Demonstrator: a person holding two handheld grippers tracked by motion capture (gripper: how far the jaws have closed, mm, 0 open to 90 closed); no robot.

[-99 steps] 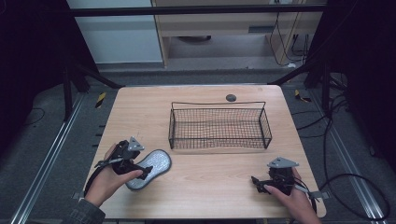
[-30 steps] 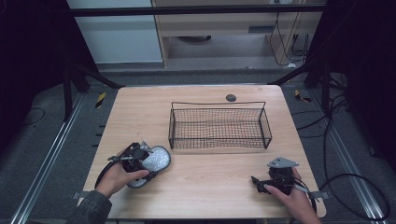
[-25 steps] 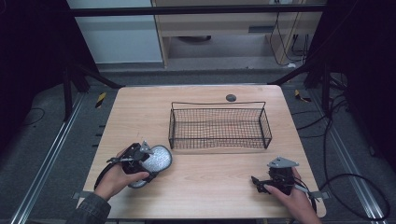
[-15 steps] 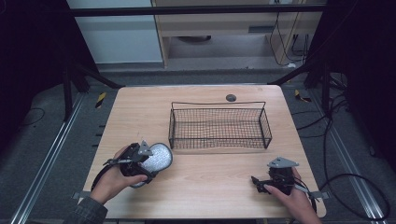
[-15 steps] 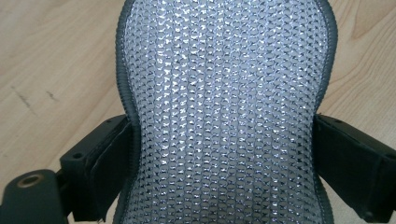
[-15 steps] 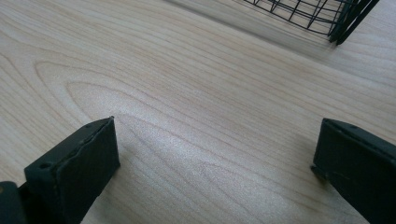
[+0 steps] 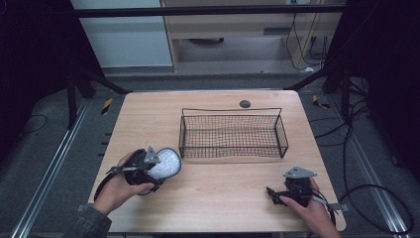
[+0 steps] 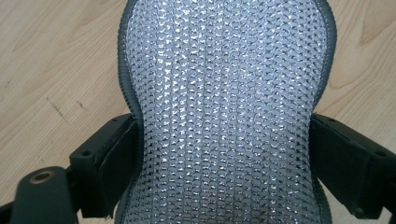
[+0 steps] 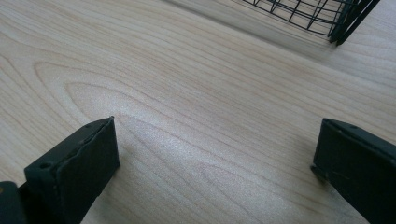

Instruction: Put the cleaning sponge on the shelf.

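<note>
A silvery mesh insole [image 7: 167, 162] with a grey rim is tipped up off the wooden table [image 7: 223, 198] at the front left. My left gripper [image 7: 152, 173] is shut on it. In the left gripper view the insole [image 8: 229, 70] runs up between the jaws, and both pads [image 8: 119, 154] press on its narrow waist. These jaws have just been closing, with the insole between them. Near the front right, my right gripper [image 7: 274, 193] rests low over bare wood. Its jaws [image 9: 215, 154] stand wide open with nothing between them.
A black wire basket [image 7: 230, 110] stands in the middle of the table, toward the back; its corner [image 9: 317, 14] shows ahead of the right gripper. A small dark round disc [image 7: 244, 103] lies behind the basket. Dark floor, rails and cables surround the table.
My left gripper came up to the insole lying flat, closed on its waist and raised it, so it now tilts up off the wood. The right hand stayed put.
</note>
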